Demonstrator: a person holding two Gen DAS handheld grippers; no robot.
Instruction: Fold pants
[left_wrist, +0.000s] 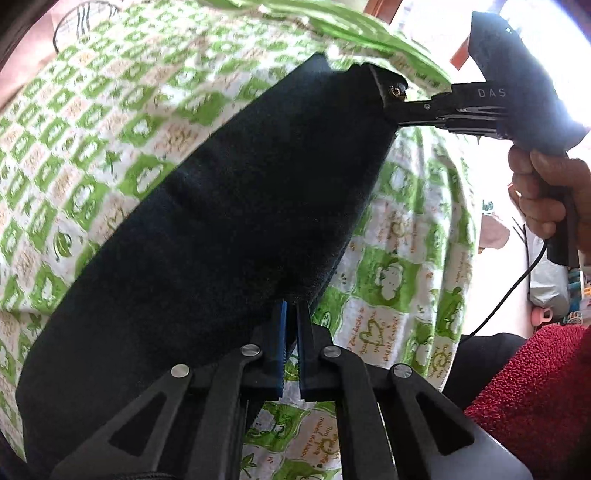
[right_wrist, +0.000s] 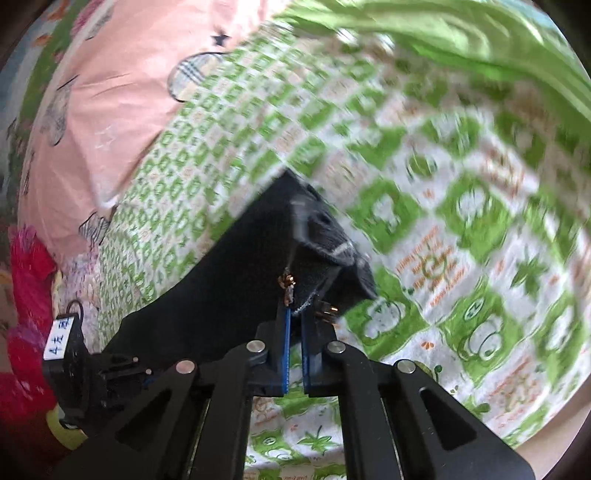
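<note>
Dark navy pants (left_wrist: 221, 221) hang stretched above a bed. My left gripper (left_wrist: 291, 306) is shut on the lower edge of the pants' top end. My right gripper (left_wrist: 391, 105) shows in the left wrist view, held by a hand, shut on the other corner near the brass button. In the right wrist view my right gripper (right_wrist: 294, 314) pinches the waistband by the zipper and button, and the pants (right_wrist: 236, 280) trail down to the left. The left gripper's body (right_wrist: 74, 362) shows at lower left.
A green-and-white patterned bedsheet (left_wrist: 110, 129) lies under the pants. A pink pillow (right_wrist: 110, 92) lies at the far left. Green fabric (right_wrist: 443, 33) lies at the top. A red textured cloth (left_wrist: 535, 387) is at lower right, beside a black cable (left_wrist: 517, 284).
</note>
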